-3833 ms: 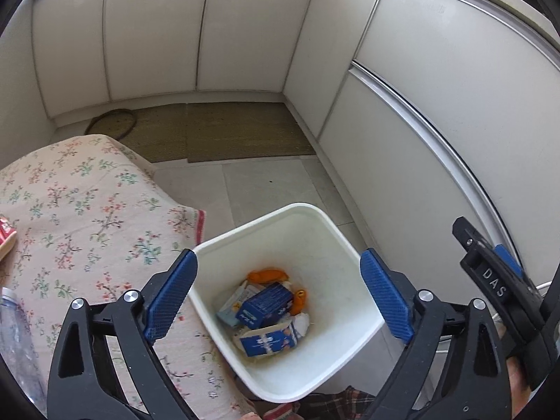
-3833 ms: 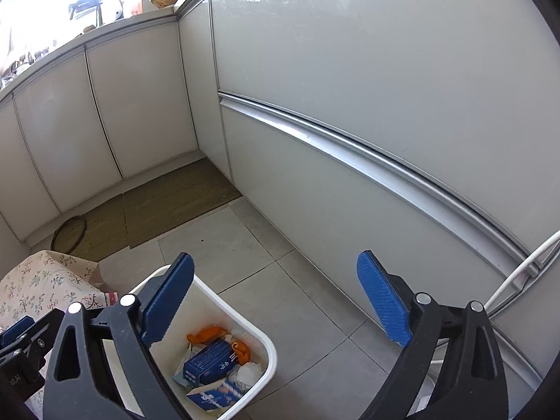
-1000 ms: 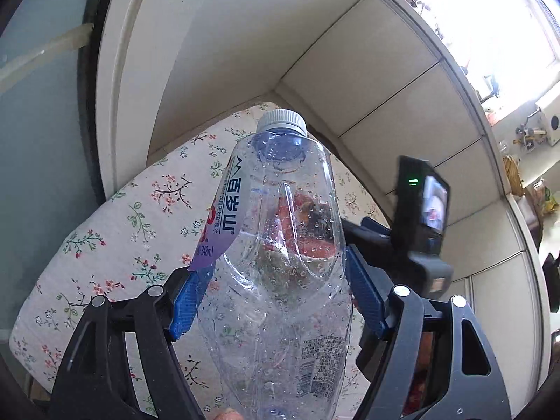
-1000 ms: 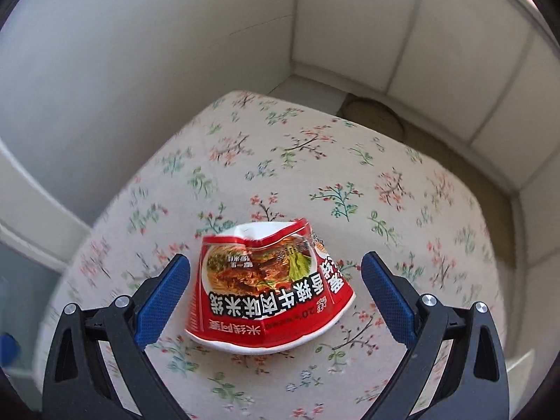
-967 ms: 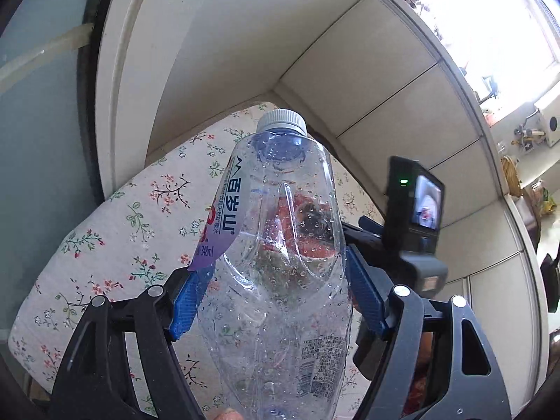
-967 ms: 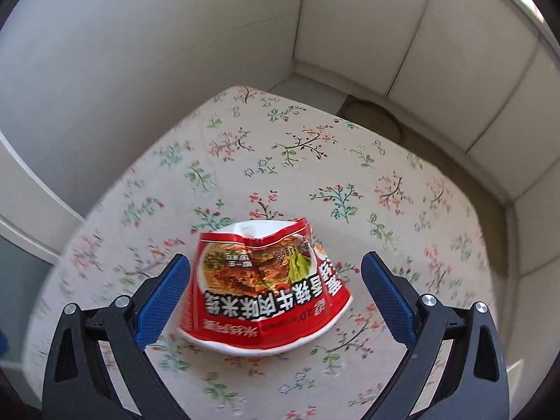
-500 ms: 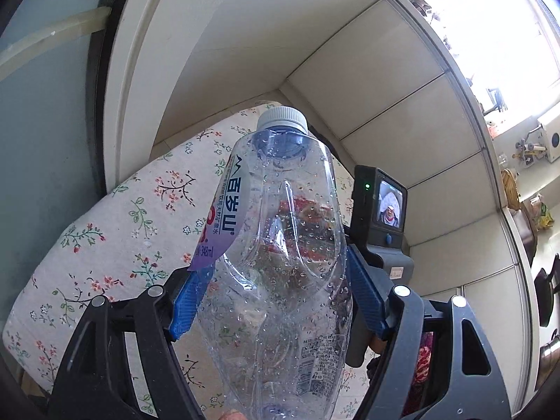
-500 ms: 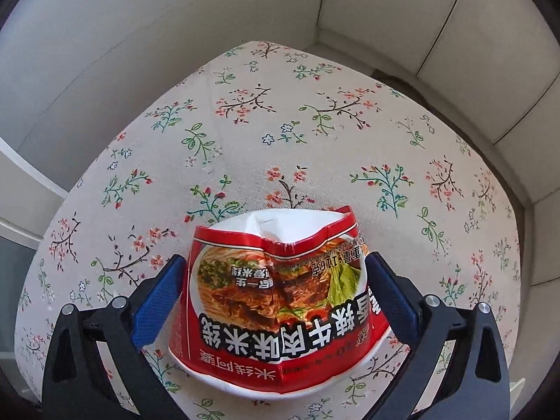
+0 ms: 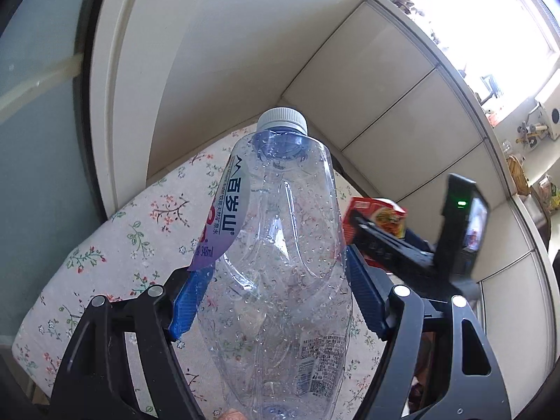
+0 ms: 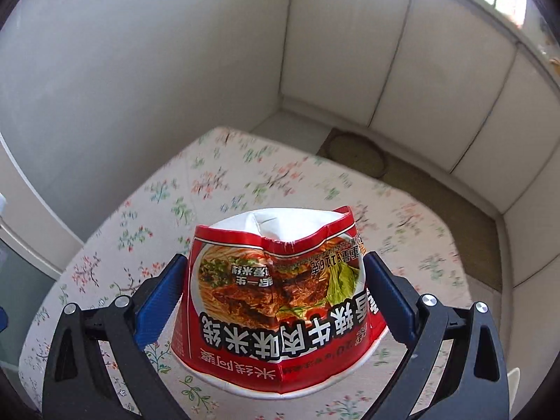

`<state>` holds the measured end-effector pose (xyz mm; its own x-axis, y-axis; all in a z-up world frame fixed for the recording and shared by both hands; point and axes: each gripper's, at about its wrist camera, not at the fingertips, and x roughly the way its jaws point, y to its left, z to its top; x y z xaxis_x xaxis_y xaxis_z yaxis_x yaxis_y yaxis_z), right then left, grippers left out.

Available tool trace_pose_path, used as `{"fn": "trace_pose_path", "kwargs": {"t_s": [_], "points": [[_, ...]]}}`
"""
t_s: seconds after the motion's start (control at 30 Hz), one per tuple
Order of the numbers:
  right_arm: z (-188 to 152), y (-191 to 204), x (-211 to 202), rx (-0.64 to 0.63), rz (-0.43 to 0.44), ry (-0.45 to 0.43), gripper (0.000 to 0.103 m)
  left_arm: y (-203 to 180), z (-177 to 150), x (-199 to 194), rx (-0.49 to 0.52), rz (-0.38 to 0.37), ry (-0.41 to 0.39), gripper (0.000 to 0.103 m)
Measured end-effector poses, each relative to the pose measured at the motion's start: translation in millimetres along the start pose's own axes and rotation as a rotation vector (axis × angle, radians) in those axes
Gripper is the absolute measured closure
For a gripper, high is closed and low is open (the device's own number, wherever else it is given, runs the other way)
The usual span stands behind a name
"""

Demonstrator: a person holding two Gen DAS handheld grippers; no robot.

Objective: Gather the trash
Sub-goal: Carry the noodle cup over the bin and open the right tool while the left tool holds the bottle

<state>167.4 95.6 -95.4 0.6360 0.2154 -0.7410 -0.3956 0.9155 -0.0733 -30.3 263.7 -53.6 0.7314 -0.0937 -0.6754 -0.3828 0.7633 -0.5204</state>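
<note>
A clear, dented plastic water bottle (image 9: 280, 210) with a white cap and a loose purple label stands upright between the blue pads of my left gripper (image 9: 276, 269), which is shut on it above the floral tablecloth (image 9: 147, 231). A crushed red instant-noodle cup (image 10: 280, 297), upside down, is pinched between the pads of my right gripper (image 10: 274, 266) and hangs just above the cloth (image 10: 245, 164). In the left wrist view the right gripper (image 9: 385, 245) shows to the right of the bottle, with the red cup (image 9: 381, 213) in it.
White cabinet panels (image 10: 350, 52) wall in the table's far side and right. A round woven mat (image 10: 357, 154) lies on the floor beyond the table. A glass door with a pale frame (image 9: 105, 105) stands to the left. A bright window ledge (image 9: 490, 52) runs along the upper right.
My right gripper has come in around the noodle cup, shut on it and lifted it off the cloth. The left gripper keeps its hold on the bottle and has barely shifted.
</note>
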Motion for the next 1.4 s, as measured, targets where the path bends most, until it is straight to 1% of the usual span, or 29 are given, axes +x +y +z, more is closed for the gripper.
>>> {"fn": "trace_pose_path", "kwargs": {"t_s": [0.17, 0.3, 0.47, 0.63, 0.77, 0.87, 1.03, 1.17, 1.3, 1.33, 1.4], "points": [[-3.1, -40.0, -54.3, 0.072, -0.052, -0.115, 0.007, -18.7, -6.6, -3.1, 0.038, -0.014, -0.027, 0.031], [-13.7, -72.6, -90.8, 0.113, -0.112, -0.182, 0.007, -35.9, -13.7, -4.8, 0.072, -0.040, -0.035, 0.031], [-38.0, -124.7, -137.8, 0.171, -0.223, -0.264, 0.007, -63.8, -27.3, -8.3, 0.125, -0.084, -0.043, 0.031], [-63.2, -170.9, -170.4, 0.244, -0.332, -0.332, 0.007, -91.3, -43.2, -11.8, 0.184, -0.123, -0.061, 0.031], [-89.3, -206.2, -196.5, 0.314, -0.425, -0.383, 0.007, -107.9, -54.1, -9.0, 0.221, -0.142, -0.056, 0.031], [-105.9, -226.0, -203.1, 0.353, -0.480, -0.398, 0.007, -119.9, -64.7, -4.0, 0.257, -0.140, -0.047, 0.031], [-146.2, -264.1, -218.6, 0.443, -0.572, -0.407, 0.007, -137.5, -79.2, 2.3, 0.303, -0.139, -0.041, 0.031], [-178.6, -291.3, -225.0, 0.508, -0.627, -0.380, 0.007, -151.8, -93.7, 5.7, 0.350, -0.141, -0.041, 0.031], [-204.7, -313.4, -227.4, 0.549, -0.666, -0.345, 0.007, -164.3, -110.3, 13.4, 0.391, -0.133, -0.022, 0.031], [-217.5, -313.3, -230.8, 0.554, -0.674, -0.341, 0.007, -166.5, -114.3, 15.1, 0.400, -0.132, -0.016, 0.031], [-230.2, -320.2, -230.1, 0.563, -0.692, -0.323, 0.007, -172.7, -121.8, 16.6, 0.417, -0.132, -0.009, 0.031]]}}
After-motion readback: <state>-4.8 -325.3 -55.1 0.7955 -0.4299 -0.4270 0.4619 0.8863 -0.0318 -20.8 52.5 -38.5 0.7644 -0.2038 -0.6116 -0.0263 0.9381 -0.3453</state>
